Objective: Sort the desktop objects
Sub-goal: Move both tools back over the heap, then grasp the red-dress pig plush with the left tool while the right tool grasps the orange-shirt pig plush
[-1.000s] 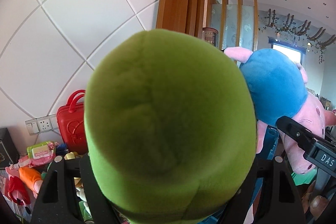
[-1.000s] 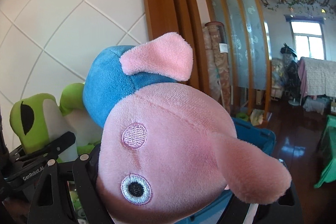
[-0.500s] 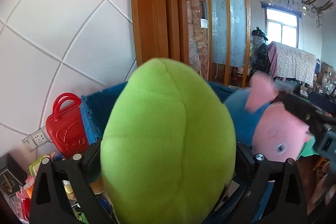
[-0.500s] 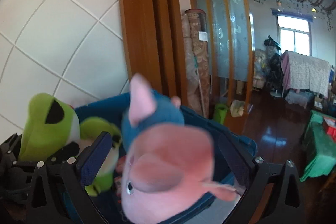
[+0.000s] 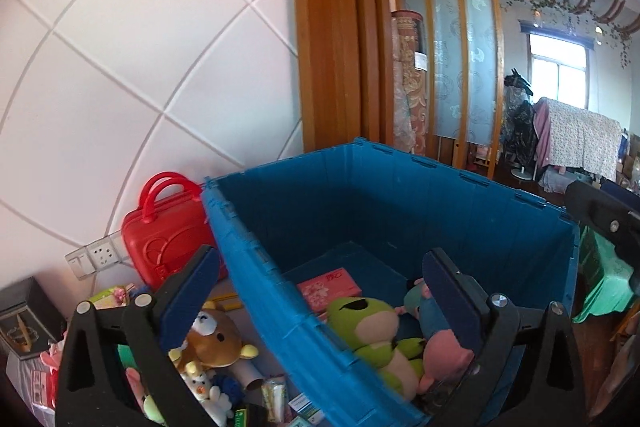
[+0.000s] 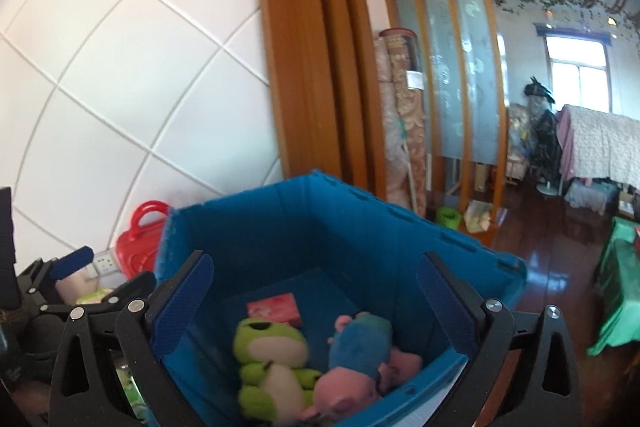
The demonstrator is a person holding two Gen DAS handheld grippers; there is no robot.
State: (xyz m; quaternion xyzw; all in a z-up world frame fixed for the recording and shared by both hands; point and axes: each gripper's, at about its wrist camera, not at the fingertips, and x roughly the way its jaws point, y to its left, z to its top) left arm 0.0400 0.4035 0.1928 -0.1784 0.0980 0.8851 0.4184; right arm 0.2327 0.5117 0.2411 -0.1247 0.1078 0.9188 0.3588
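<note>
While both grippers, left (image 5: 320, 291) and right (image 6: 314, 301), stand wide and empty, green frog plush (image 6: 272, 359) and pink pig plush (image 6: 360, 359) lie inside blue crate (image 6: 400, 227).

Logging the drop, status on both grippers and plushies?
Left gripper, right gripper open, empty. Green frog plush and pink pig plush lying in blue crate. Nothing in the way.
</note>
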